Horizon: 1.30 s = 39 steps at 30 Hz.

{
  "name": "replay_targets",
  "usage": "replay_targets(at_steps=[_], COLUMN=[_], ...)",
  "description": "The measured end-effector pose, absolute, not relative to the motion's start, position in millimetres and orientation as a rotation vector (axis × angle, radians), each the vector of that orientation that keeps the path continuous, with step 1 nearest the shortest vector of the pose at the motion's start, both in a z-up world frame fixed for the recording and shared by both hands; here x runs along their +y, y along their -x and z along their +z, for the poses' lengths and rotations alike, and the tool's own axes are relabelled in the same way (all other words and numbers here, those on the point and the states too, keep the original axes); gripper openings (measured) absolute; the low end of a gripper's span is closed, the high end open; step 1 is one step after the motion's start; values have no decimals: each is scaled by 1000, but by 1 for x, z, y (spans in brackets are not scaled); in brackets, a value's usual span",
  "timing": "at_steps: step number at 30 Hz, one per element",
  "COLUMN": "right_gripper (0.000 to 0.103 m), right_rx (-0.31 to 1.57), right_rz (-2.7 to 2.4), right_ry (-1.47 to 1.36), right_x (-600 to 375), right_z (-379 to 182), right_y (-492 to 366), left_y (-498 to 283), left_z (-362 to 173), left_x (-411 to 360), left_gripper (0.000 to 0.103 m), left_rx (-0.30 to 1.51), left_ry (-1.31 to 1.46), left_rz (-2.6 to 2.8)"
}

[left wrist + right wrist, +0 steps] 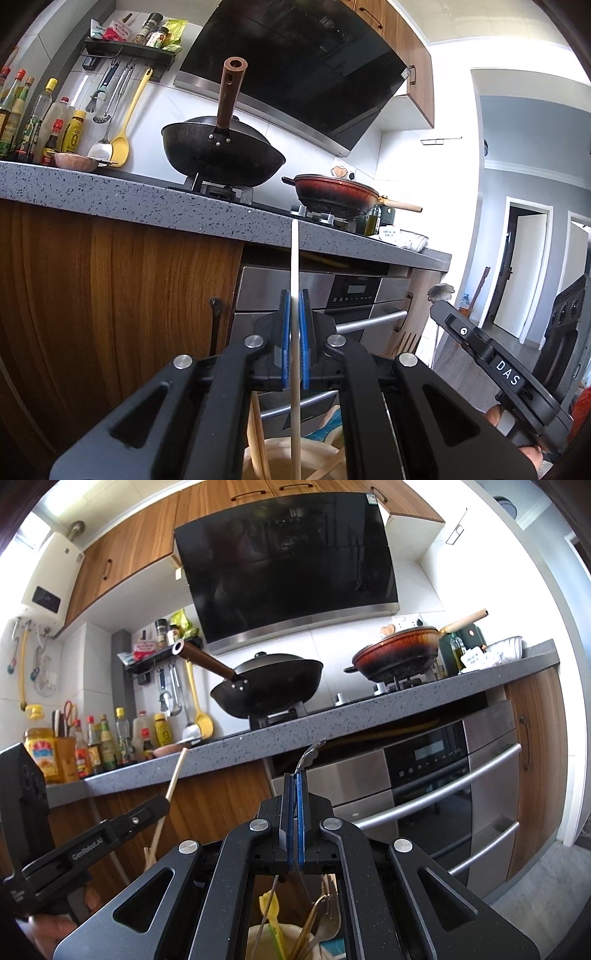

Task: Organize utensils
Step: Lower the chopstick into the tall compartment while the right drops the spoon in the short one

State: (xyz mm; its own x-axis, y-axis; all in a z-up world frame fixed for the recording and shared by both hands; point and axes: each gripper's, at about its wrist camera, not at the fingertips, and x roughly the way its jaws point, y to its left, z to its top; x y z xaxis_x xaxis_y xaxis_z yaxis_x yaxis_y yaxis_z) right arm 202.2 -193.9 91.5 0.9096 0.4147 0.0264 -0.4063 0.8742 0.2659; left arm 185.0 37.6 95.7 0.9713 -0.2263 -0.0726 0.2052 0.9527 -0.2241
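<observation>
Our left claw (294,325) is clamped on a pale chopstick (294,266), held upright, its lower end dipping into the beige holder (280,454) just below, where more wooden sticks lean. Over on the right, our right claw (295,805) is pinched tight on a metal utensil (308,755), its curved end poking above the pads. Beneath it, a second holder (266,938) carries spoons and forks. Behind, a black wok (269,686) sits above the grey table (332,716).
</observation>
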Motion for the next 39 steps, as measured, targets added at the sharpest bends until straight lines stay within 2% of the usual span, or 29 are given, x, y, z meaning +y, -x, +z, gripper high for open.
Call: replay_targets(at_steps=[13, 26, 39], right_gripper=[2, 3, 3], right_rx=[86, 170, 230], right_rz=[457, 464, 469], right_ry=[-174, -75, -45], right_x=[-178, -167, -160], right_z=[77, 57, 46], right_y=[-204, -206, -211], left_y=[-141, -120, -121], left_z=[79, 56, 44], left_x=[43, 66, 83], left_gripper=[4, 4, 13], left_rx=[96, 219, 268], left_ry=[151, 186, 199], left_rz=[-164, -119, -91])
